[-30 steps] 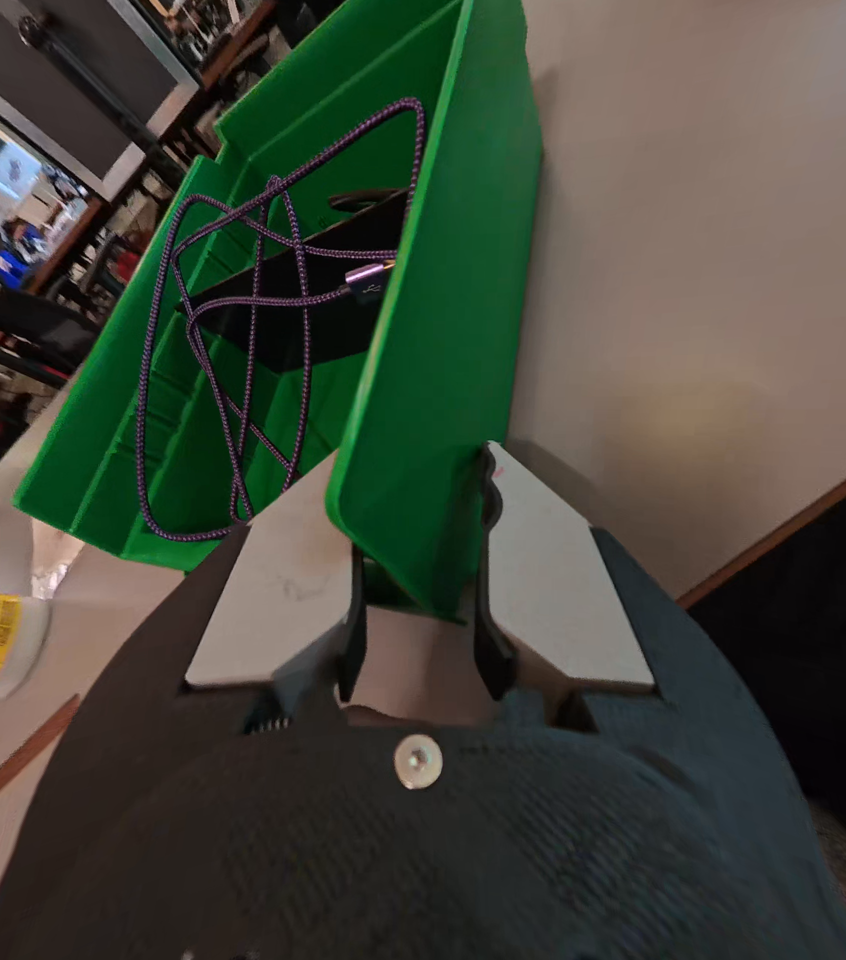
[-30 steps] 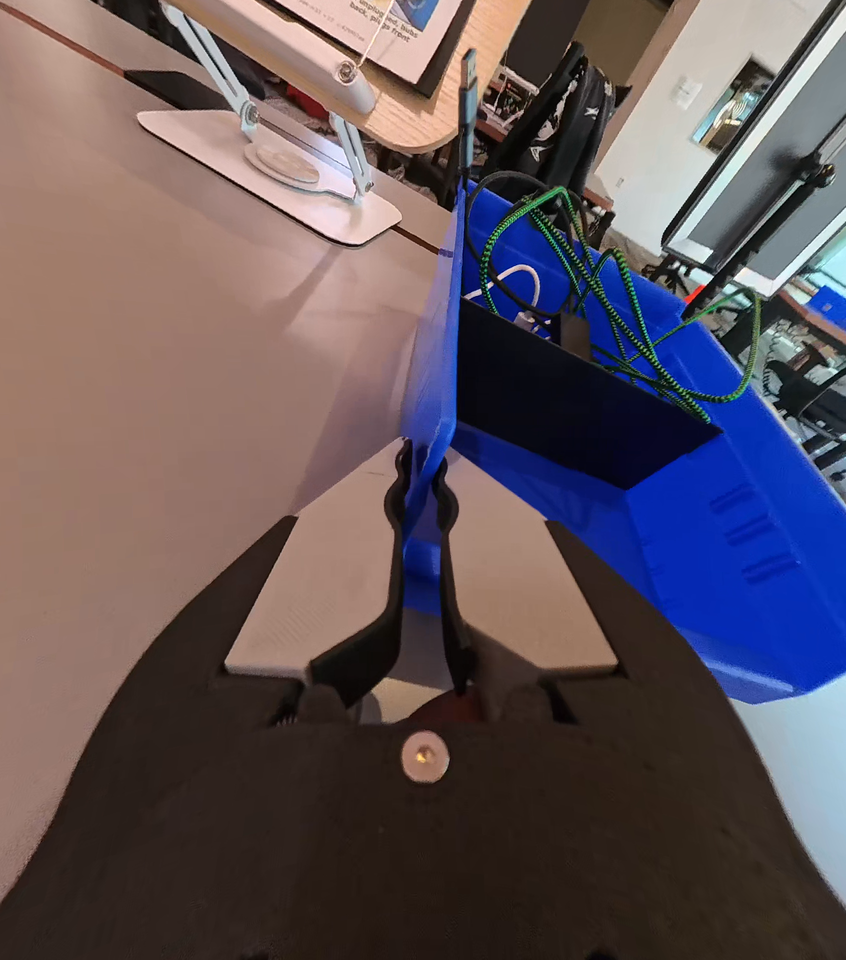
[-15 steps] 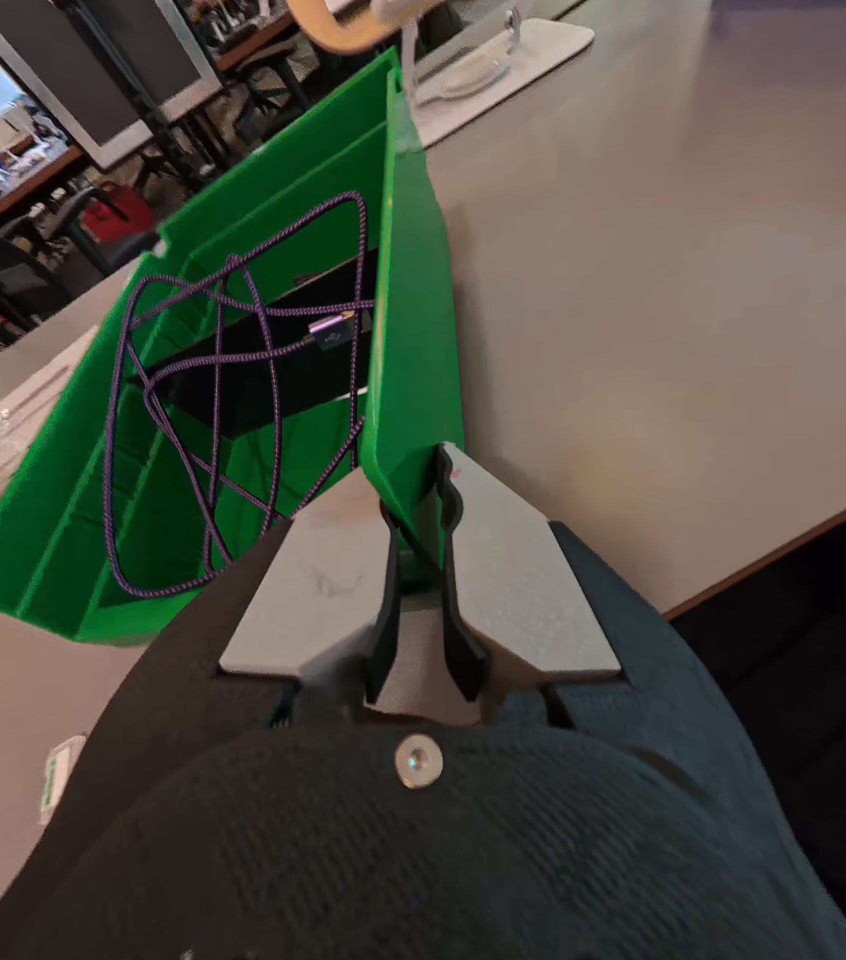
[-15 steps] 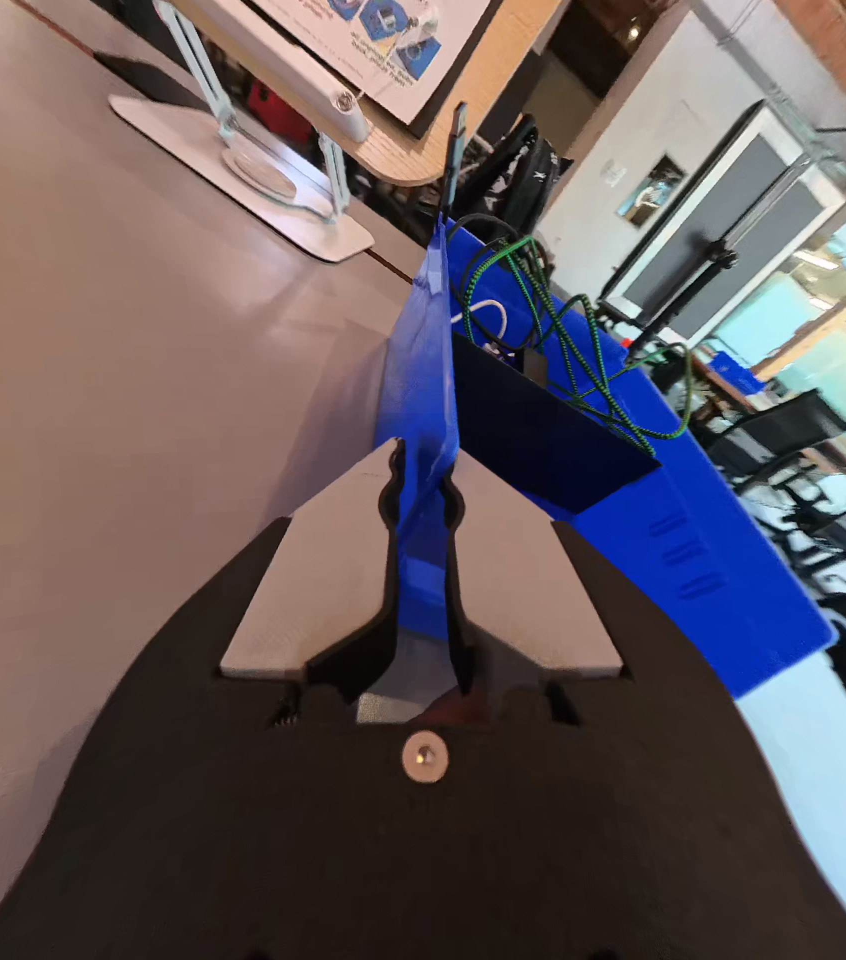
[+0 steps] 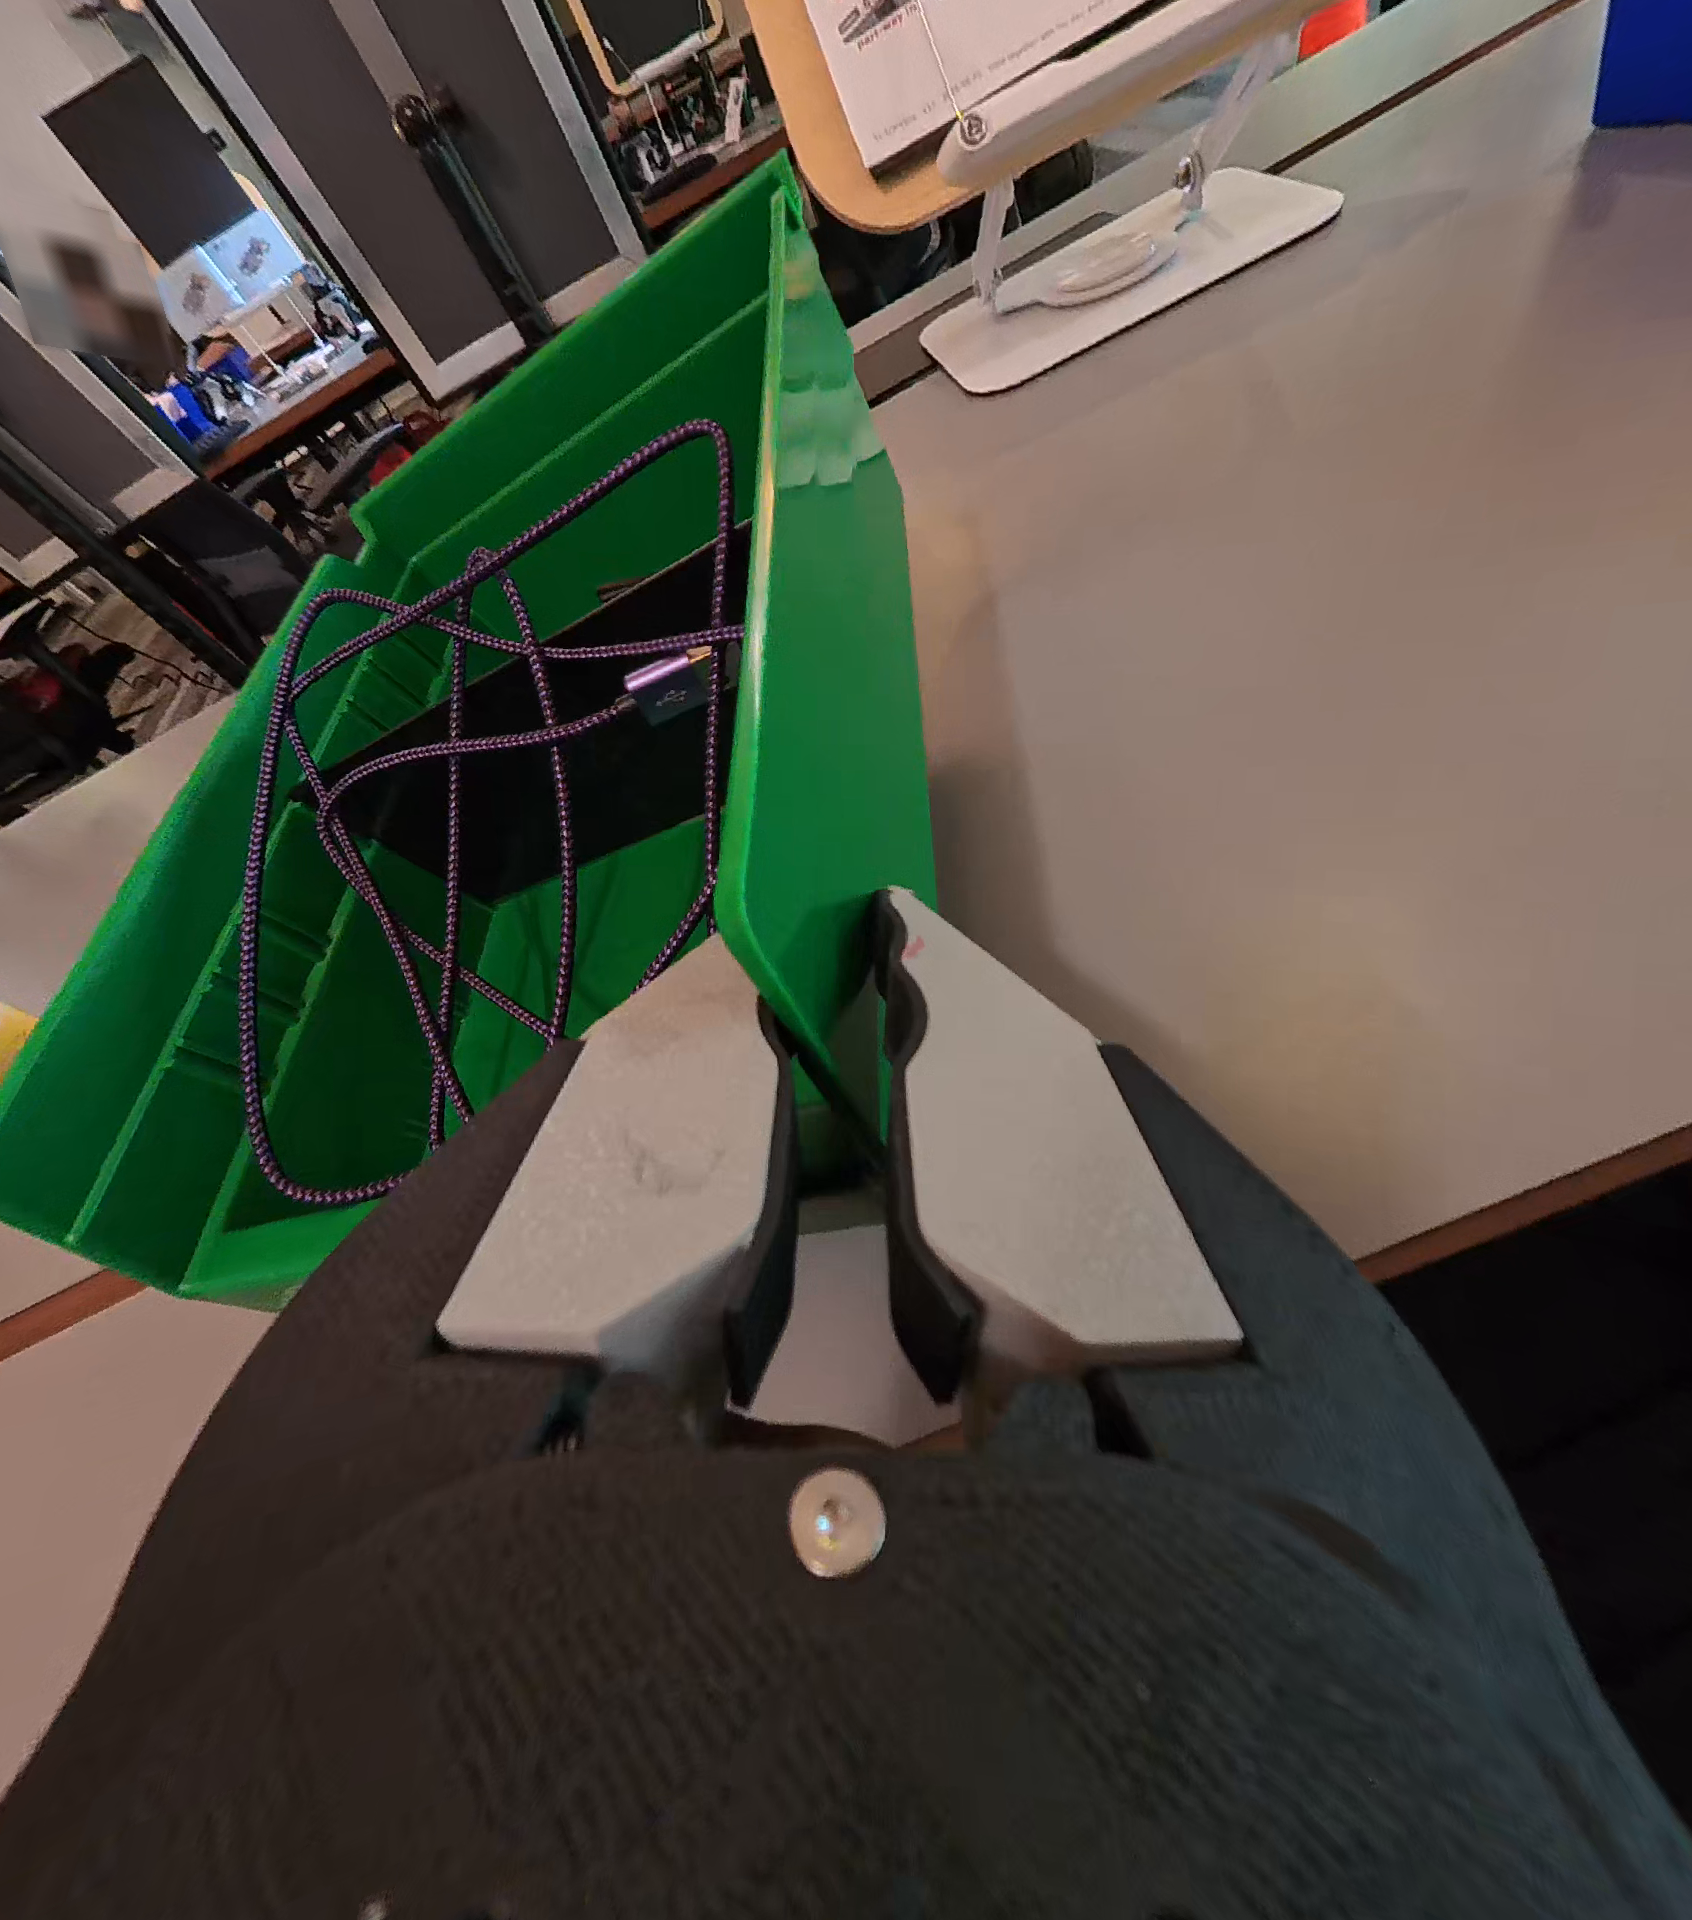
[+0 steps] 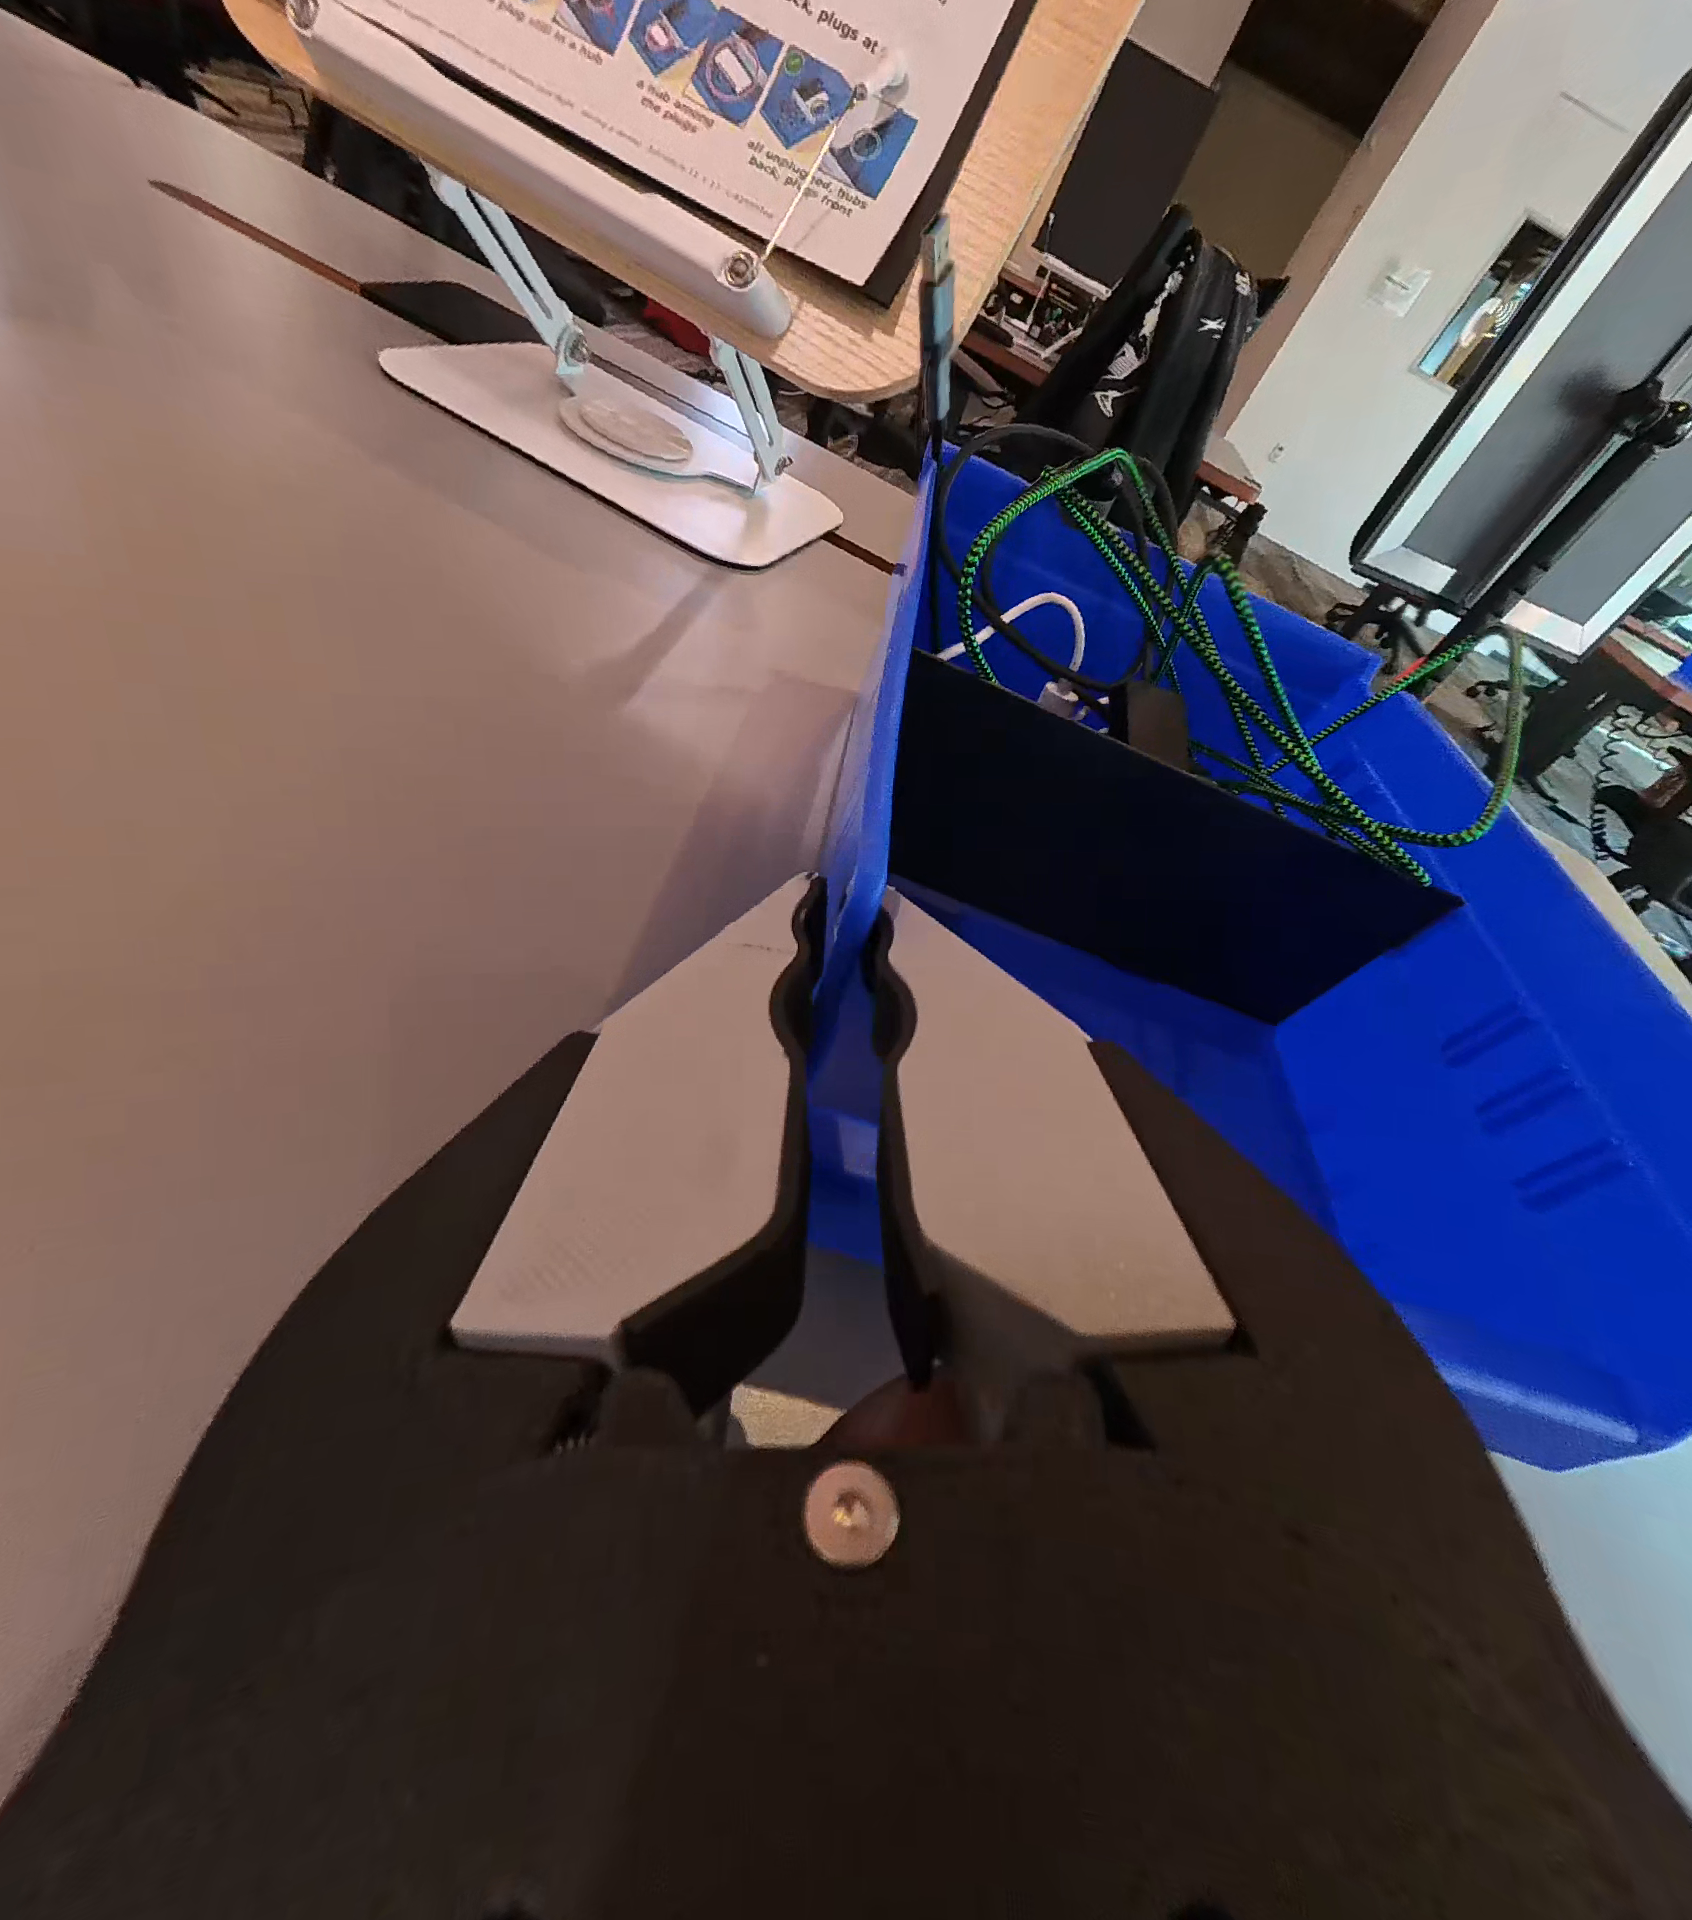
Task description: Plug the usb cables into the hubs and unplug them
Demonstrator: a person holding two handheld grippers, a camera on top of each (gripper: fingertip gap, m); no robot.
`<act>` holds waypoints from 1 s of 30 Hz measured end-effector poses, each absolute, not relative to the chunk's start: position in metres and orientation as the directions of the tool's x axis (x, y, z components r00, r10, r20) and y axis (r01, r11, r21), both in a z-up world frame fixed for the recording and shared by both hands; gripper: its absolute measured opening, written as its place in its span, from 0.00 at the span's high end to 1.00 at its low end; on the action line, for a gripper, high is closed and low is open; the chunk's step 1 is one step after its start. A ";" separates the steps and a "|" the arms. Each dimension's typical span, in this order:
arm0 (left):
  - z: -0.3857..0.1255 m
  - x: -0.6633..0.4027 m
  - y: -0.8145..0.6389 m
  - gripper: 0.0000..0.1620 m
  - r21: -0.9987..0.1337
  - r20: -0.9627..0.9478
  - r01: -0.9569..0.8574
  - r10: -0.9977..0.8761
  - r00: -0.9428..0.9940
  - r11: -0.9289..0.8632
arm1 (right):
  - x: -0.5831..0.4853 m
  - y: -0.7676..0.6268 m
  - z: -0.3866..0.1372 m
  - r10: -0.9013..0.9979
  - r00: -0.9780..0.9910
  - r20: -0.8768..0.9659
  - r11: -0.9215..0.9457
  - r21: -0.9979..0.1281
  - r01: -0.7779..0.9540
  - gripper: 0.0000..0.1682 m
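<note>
1. Two bins held, one per tool. Left gripper point(image 5: 826, 1023) closed on the side wall of the green bin point(image 5: 821, 727); right gripper point(image 6: 847, 961) pinching the blue bin point(image 6: 1444, 1091) wall.
2. Each bin's long axis runs straight ahead of its gripper. Purple cable point(image 5: 385, 831) lies loose inside green; green cable point(image 6: 1237, 665) in blue, beyond a black divider point(image 6: 1133, 862).
3. Hubs not identifiable.
4. Surface: grey table point(image 5: 1341, 675), white stand point(image 6: 613, 457) behind; open workshop.
</note>
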State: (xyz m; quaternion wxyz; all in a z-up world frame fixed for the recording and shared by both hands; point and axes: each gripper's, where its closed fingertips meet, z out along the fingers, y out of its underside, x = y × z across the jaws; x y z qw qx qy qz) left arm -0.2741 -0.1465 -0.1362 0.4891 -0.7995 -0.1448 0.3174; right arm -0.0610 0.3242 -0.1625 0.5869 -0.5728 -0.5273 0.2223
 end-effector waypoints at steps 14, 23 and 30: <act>-0.124 -0.282 -0.165 0.96 -0.896 -0.326 -0.040 0.597 0.733 -0.442 | -0.065 0.241 -0.145 0.951 0.189 0.243 0.167 -0.924 0.343 0.96; -0.109 -0.270 -0.159 0.96 -0.886 -0.379 -0.100 0.584 0.718 -0.452 | -0.149 0.099 -0.159 0.977 0.022 0.212 0.195 -0.931 0.310 0.89; -0.102 -0.269 -0.167 0.96 -0.885 -0.391 -0.109 0.594 0.703 -0.453 | -0.256 -0.015 -0.163 0.986 -0.140 0.091 0.132 -0.940 0.316 0.82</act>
